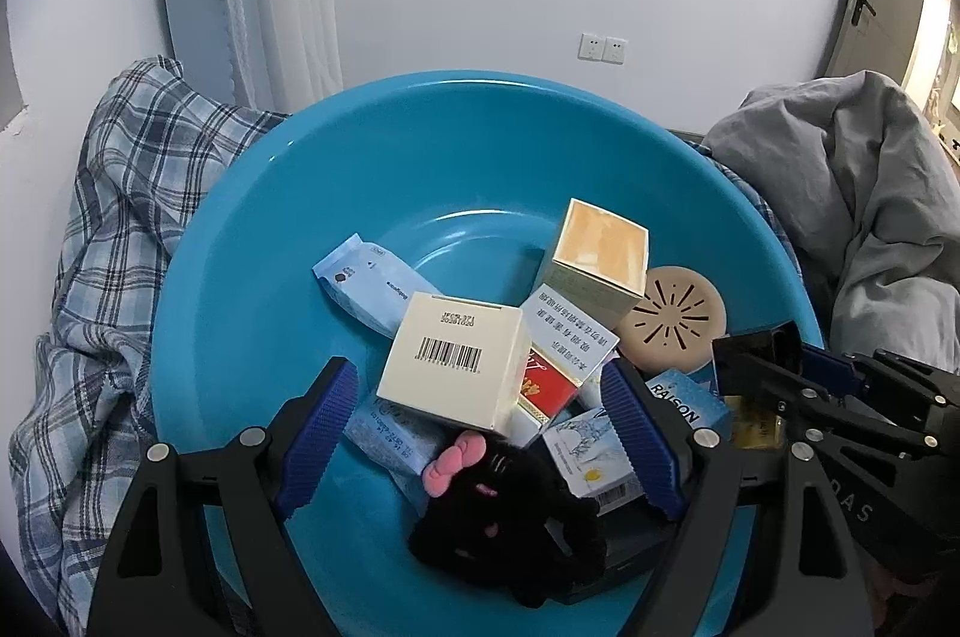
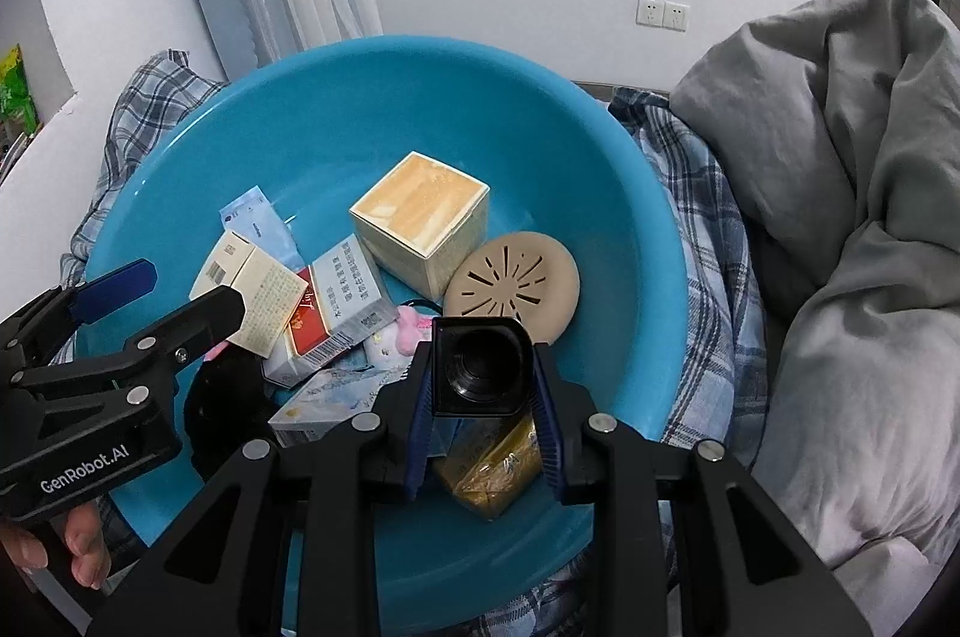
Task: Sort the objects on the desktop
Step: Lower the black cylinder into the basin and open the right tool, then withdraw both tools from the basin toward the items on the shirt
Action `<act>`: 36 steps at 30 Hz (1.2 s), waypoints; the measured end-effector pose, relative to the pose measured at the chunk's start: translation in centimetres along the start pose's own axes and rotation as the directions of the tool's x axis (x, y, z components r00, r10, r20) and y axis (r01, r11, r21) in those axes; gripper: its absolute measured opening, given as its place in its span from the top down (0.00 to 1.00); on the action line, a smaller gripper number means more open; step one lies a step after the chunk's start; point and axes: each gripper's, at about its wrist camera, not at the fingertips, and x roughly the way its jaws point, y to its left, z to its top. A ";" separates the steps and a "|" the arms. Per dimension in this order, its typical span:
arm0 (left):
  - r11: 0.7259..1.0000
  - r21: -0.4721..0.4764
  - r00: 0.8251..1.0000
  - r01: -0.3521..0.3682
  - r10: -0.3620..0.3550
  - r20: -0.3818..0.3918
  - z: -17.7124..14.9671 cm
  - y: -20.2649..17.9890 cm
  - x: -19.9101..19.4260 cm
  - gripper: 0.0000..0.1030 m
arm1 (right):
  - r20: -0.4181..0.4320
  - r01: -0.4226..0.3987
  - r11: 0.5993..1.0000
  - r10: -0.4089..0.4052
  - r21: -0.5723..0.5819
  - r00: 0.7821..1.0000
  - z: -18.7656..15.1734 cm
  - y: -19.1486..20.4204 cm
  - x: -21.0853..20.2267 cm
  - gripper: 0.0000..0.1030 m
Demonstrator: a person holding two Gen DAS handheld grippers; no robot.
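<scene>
Both my grippers hang over the blue basin [image 1: 252, 229] of sorted odds and ends.

My left gripper [image 1: 480, 433] has its fingers spread wide, gripping nothing, above the black plush toy [image 1: 510, 517] and the barcoded white box [image 1: 456, 367]. My right gripper [image 2: 483, 397] has its fingers narrowed tight on a small black square box [image 2: 480, 367]. The cream cube box [image 2: 420, 223] and tan round vented disc [image 2: 516, 283] lie inside the basin, which sits on a plaid sheet [image 2: 696, 217].

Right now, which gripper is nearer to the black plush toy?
Left. The left gripper hangs open directly over the black plush toy; the right gripper, shut on a black square object, sits off to its side.
</scene>
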 end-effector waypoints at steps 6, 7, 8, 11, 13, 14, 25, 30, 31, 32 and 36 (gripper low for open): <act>1.000 -0.013 1.000 0.005 -0.005 0.002 0.0 0.2 -0.2 0.17 | -0.002 0.023 0.999 -0.023 -0.033 1.000 0.0 0.5 0.0 0.72; 1.000 -0.017 1.000 0.006 -0.006 0.001 -0.1 0.3 -0.1 0.17 | -0.003 0.023 0.999 -0.023 -0.033 1.000 0.0 0.5 0.0 0.72; 1.000 -0.020 1.000 0.007 -0.008 -0.002 -0.1 0.3 -0.1 0.17 | -0.003 0.023 0.999 -0.023 -0.033 1.000 0.1 0.5 0.1 0.72; 0.999 -0.030 1.000 0.011 -0.012 -0.012 -0.2 0.4 0.1 0.17 | -0.008 0.022 0.999 -0.022 -0.038 1.000 0.1 0.5 0.1 0.72; 0.999 -0.032 1.000 0.011 -0.011 -0.012 -0.2 0.4 0.1 0.17 | -0.012 0.025 0.998 -0.025 -0.049 1.000 0.1 0.6 0.2 0.72; 0.999 -0.031 1.000 0.010 -0.010 -0.010 -0.2 0.4 0.1 0.17 | -0.011 0.025 0.998 -0.026 -0.050 1.000 0.1 0.7 0.2 0.72; 0.999 -0.040 0.998 -0.015 0.017 0.059 0.1 0.8 -1.4 0.18 | 0.071 0.084 0.988 -0.075 -0.127 0.995 0.1 1.8 -1.0 0.42; 0.999 -0.052 0.996 0.008 -0.003 0.094 0.2 1.1 -2.1 0.18 | 0.099 0.072 0.993 -0.063 -0.096 0.993 0.2 1.5 -1.5 0.42; 0.998 -0.057 0.993 0.015 -0.008 0.120 0.2 1.2 -2.5 0.18 | 0.113 0.077 0.993 -0.066 -0.091 0.991 0.3 1.5 -1.7 0.42; 0.998 -0.064 0.988 0.016 -0.006 0.156 0.2 1.2 -3.1 0.18 | 0.132 0.078 0.993 -0.067 -0.086 0.989 0.3 1.5 -2.1 0.42; 0.998 -0.063 0.946 -0.011 0.031 0.324 0.2 1.1 -6.3 0.18 | 0.268 0.019 0.996 0.004 -0.084 0.963 0.4 1.4 -4.4 0.23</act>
